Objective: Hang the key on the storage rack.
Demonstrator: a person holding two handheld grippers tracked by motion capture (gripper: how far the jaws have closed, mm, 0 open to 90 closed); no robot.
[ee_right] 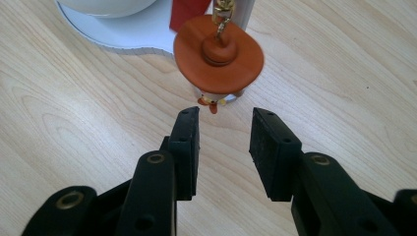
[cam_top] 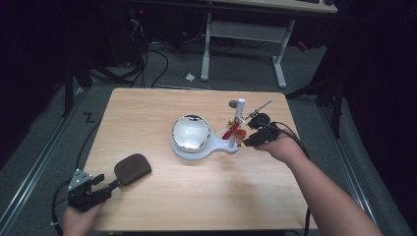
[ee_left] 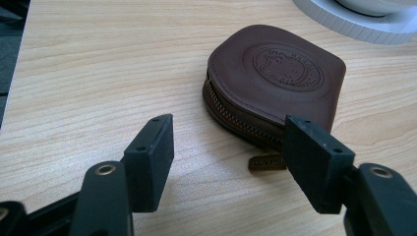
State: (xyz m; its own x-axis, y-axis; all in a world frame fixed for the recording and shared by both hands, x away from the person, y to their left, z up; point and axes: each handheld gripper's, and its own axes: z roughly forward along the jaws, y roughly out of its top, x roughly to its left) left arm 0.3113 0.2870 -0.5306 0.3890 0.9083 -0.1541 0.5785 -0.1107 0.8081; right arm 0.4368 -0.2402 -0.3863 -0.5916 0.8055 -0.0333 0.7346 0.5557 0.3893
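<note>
Wooden table [cam_top: 162, 201], dark room. Orange leather keychain [ee_right: 218, 55] hung from white stand [cam_top: 240, 118] near right edge, just beyond right gripper [ee_right: 223, 129], jaws slightly parted, empty. Left gripper [ee_left: 228, 147], spread wide, faced brown zip pouch [ee_left: 275, 81] near front-left corner.

Black fingers [ee_right: 189, 147], brass rivets; grey three-cornered plate [cam_top: 79, 179]; bare forearms.
</note>
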